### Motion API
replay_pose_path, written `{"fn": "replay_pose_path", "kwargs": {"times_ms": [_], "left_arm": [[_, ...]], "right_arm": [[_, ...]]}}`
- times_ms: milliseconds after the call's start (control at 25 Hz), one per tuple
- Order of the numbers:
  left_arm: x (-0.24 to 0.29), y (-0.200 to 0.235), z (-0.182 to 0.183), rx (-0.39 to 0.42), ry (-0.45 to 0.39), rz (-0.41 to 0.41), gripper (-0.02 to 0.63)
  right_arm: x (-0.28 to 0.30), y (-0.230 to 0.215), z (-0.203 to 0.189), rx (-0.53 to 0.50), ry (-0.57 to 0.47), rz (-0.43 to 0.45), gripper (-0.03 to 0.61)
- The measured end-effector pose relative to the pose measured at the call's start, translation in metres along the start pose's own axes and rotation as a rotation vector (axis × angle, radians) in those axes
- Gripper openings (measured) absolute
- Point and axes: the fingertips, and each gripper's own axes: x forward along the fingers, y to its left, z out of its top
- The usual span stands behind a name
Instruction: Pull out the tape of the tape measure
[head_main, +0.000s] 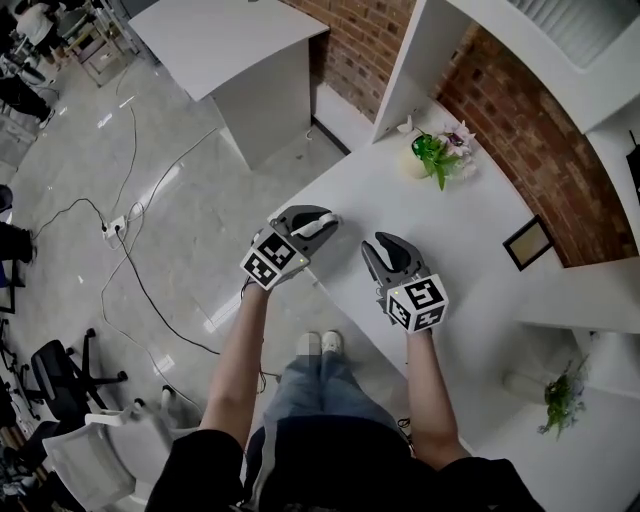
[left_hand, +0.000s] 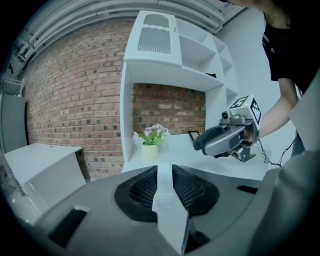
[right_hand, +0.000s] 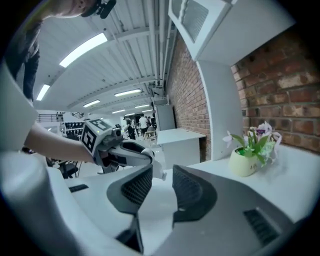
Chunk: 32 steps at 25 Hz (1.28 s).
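On table (head_main: 480, 215), pot (head_main: 414, 166) with flowers (head_main: 452, 137)

I wear a black short-sleeved top (head_main: 330, 462), blue jeans (head_main: 318, 392) and white shoes (head_main: 332, 342). My left gripper (head_main: 326, 222) and right gripper (head_main: 386, 244) are dark grey shells with black mesh pads (left_hand: 142, 187); each one carries a white cube with black square markers (head_main: 417, 302).
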Motion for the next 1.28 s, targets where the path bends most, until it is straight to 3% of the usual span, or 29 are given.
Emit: {"fn": "replay_pose_path", "kwargs": {"times_ms": [120, 400, 600, 800, 960, 1280], "left_arm": [[-0.013, -0.023, 0.013, 0.034, -0.010, -0.044, 0.091], [-0.037, -0.082, 0.028, 0.120, -0.021, -0.167, 0.091], [-0.047, -0.119, 0.031, 0.168, -0.020, -0.239, 0.091], [-0.056, -0.139, 0.033, 0.180, -0.033, -0.274, 0.091], [-0.059, -0.152, 0.031, 0.186, -0.027, -0.302, 0.091], [-0.060, -0.160, 0.022, 0.193, 0.005, -0.328, 0.089]], "right_arm": [[0.001, 0.015, -0.003, -0.139, 0.095, 0.081, 0.117], [-0.008, 0.049, -0.033, -0.599, 0.407, 0.268, 0.153], [-0.020, 0.067, -0.050, -0.775, 0.521, 0.361, 0.153], [-0.030, 0.082, -0.070, -0.852, 0.605, 0.436, 0.153], [-0.036, 0.090, -0.076, -0.871, 0.617, 0.454, 0.115], [-0.046, 0.088, -0.083, -0.888, 0.647, 0.464, 0.110]]}}
